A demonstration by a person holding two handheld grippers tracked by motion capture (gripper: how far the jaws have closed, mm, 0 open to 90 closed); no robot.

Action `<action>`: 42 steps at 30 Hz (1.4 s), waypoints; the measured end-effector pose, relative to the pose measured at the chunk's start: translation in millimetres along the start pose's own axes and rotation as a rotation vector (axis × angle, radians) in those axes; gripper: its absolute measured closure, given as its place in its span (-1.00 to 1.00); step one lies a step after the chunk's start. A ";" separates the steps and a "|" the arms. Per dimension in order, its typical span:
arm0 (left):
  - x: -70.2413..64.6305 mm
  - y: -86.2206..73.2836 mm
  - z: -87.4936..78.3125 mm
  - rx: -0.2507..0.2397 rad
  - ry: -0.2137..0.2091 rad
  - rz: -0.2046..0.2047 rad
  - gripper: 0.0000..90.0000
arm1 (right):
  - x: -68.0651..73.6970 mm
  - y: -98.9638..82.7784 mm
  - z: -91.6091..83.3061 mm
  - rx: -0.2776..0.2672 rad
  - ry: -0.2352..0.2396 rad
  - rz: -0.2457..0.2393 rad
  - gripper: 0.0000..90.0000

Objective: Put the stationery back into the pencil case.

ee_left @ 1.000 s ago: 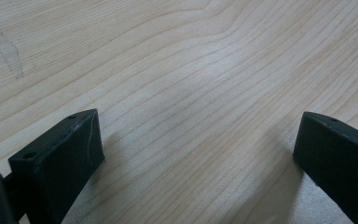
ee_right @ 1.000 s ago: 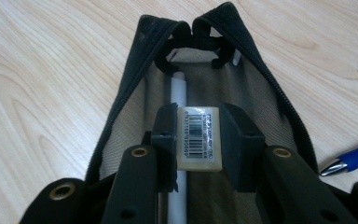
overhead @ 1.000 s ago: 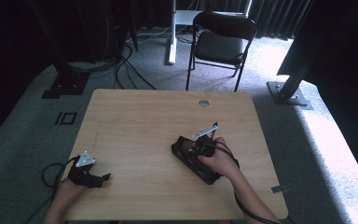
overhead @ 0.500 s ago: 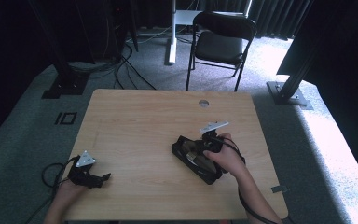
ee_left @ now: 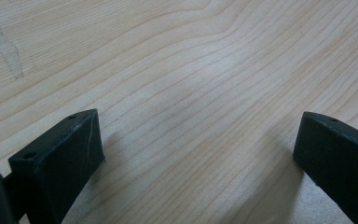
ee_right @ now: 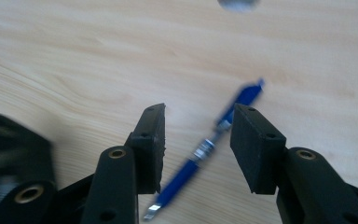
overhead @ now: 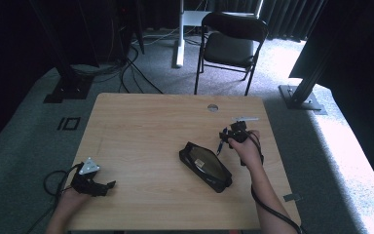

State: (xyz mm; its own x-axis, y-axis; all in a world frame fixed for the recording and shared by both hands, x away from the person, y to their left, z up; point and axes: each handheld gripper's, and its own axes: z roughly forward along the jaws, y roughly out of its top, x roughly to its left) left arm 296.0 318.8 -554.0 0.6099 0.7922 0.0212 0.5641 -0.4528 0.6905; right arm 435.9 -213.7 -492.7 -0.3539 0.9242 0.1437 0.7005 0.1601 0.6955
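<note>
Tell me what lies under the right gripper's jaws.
Under the right gripper a blue pen lies on the wooden table, between the parted jaws, which have just been opening. One jaw hides part of its barrel. The black pouch sits beside it.

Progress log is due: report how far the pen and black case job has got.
Done: nothing visibly; the blue pen lies on the table, outside the black case. In hand: the right gripper straddles the pen, its jaws just opening, not pressing it. Left: probably gripping the pen and taking it to the case. The left gripper sits open, idle.
</note>
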 end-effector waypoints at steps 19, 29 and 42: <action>0.0 0.0 0.0 0.000 0.000 0.000 -0.96 | -5.4 -11.0 45.8 0.118 -0.080 0.035 0.42; 0.0 0.0 0.0 0.000 0.000 0.000 -0.96 | -13.8 -14.5 44.0 0.091 -0.030 0.102 0.76; 0.0 0.0 0.0 0.000 0.000 0.000 -0.96 | 5.9 -1.7 -2.4 -0.013 0.093 0.045 0.76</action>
State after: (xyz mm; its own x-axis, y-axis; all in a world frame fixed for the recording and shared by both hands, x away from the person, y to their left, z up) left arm 296.0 318.7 -554.0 0.6098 0.7923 0.0211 0.5643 -0.4527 0.6903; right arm 431.1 -209.4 -491.3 -0.3783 0.8943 0.2391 0.7088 0.1137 0.6962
